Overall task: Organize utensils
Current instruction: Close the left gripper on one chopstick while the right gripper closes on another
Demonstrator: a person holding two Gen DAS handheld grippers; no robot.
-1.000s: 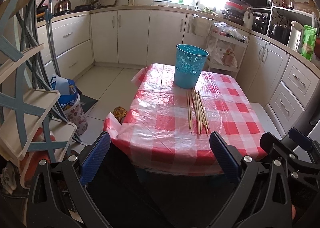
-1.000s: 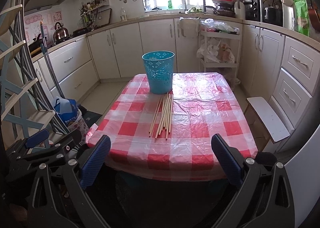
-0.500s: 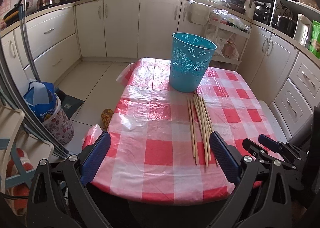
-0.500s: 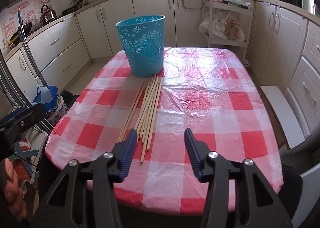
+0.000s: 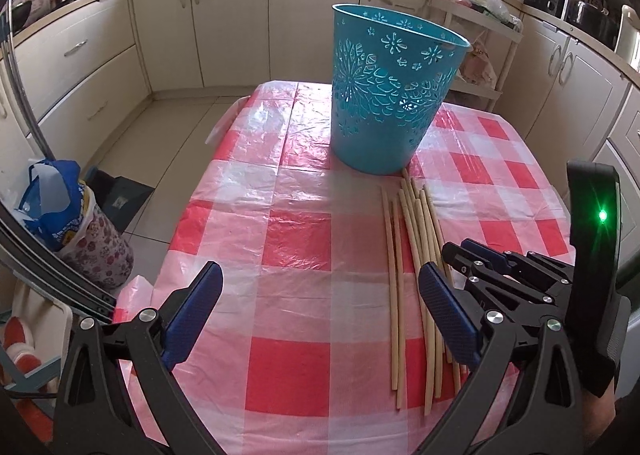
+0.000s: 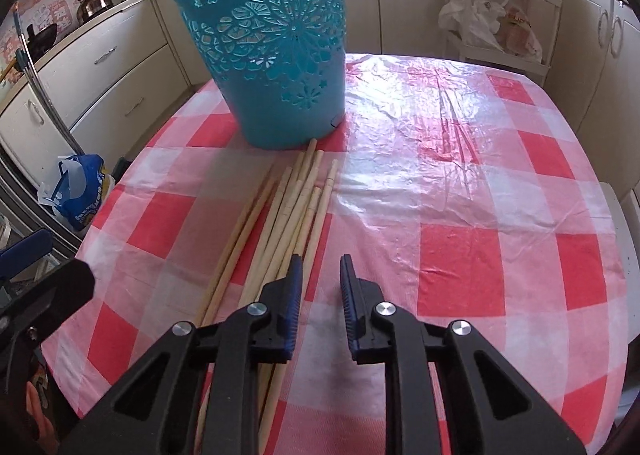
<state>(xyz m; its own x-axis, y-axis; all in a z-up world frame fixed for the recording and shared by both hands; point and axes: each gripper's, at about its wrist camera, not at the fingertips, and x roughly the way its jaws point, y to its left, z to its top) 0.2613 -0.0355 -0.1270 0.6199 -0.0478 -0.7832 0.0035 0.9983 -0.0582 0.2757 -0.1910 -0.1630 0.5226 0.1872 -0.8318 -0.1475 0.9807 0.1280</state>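
Several long wooden chopsticks [image 5: 416,255] lie side by side on the red-and-white checked tablecloth [image 5: 280,239], in front of a teal openwork bin [image 5: 390,95]. My left gripper [image 5: 320,311] is wide open and empty, low over the near left part of the table. My right gripper [image 6: 320,291] hovers over the near ends of the chopsticks [image 6: 288,211], jaws partly closed with a narrow gap and nothing between them. The bin [image 6: 272,43] stands just beyond. The right gripper also shows in the left wrist view [image 5: 472,255].
White kitchen cabinets [image 5: 232,15] run along the back and both sides. A blue bag on a flowered container [image 5: 76,223] stands on the floor left of the table. A wire shelf trolley with bags [image 6: 500,15] stands behind the table.
Both grippers have moved forward over the table toward the chopsticks. The right gripper's jaws have narrowed from wide open to a small gap.
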